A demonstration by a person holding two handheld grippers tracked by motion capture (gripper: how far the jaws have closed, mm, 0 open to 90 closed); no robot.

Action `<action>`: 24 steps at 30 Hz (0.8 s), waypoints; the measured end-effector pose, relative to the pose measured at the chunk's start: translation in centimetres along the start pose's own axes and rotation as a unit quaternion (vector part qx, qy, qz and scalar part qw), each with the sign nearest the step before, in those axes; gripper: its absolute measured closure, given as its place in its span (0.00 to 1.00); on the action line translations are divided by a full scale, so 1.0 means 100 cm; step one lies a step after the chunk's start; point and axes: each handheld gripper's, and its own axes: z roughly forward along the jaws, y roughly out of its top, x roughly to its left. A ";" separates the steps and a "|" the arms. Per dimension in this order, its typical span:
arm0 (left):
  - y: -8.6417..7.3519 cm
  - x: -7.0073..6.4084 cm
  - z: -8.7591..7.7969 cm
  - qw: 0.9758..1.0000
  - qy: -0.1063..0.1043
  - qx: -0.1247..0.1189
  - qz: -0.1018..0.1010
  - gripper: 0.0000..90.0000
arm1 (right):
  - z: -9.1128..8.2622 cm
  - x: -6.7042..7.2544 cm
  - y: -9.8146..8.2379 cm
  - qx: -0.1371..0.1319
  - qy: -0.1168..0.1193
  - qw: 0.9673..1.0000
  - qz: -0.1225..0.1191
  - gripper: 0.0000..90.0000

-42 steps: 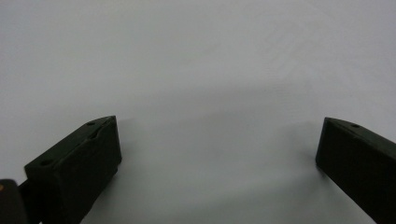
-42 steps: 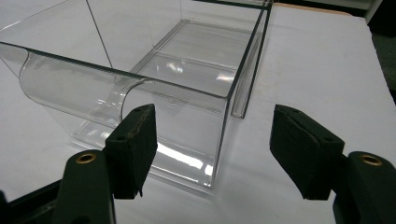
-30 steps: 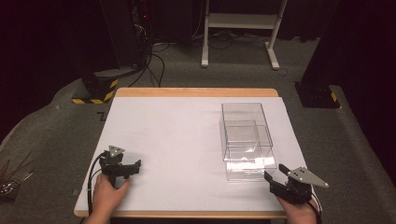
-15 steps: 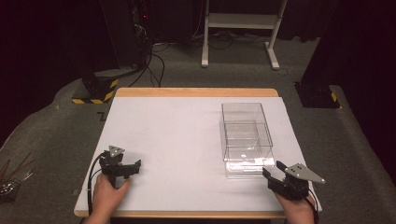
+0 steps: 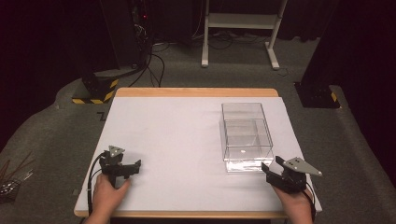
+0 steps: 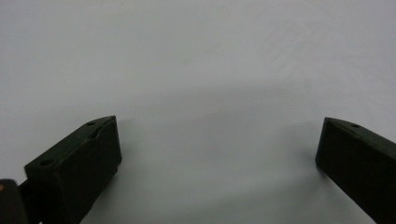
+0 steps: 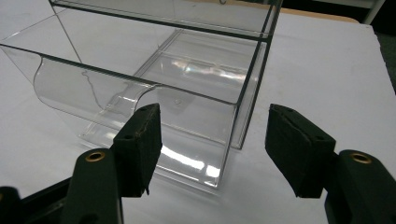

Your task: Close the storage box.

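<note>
A clear plastic box with a pulled-out drawer (image 5: pixel 246 137) stands on the right half of the white table (image 5: pixel 177 135). In the right gripper view the drawer's curved front lip (image 7: pixel 116 88) sits just past my open jaws. My right gripper (image 5: pixel 270 168) rests near the table's front right corner, just right of the drawer front, open with nothing between its jaws (image 7: pixel 212 142). My left gripper (image 5: pixel 133 166) lies low over the front left of the table, open over bare white surface (image 6: pixel 219 149).
Wooden edging (image 5: pixel 196 92) borders the table's far side. Beyond the table stand a white stand's legs (image 5: pixel 238 37), dark equipment with cables (image 5: pixel 140 51) and a yellow-black striped base (image 5: pixel 95 91) on grey carpet. Metal tools (image 5: pixel 11 179) lie on the floor at left.
The right gripper has shifted slightly left and closer to the drawer front. The left gripper has stayed put.
</note>
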 end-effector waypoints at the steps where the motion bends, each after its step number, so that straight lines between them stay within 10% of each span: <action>1: 0.000 0.000 0.000 1.000 0.000 0.000 0.000 0.00 | 0.001 0.000 0.001 0.001 -0.001 1.000 -0.001 0.40; 24: 0.000 0.000 0.000 1.000 0.000 0.000 0.000 0.00 | 0.020 -0.007 0.008 0.005 -0.015 1.000 0.009 0.33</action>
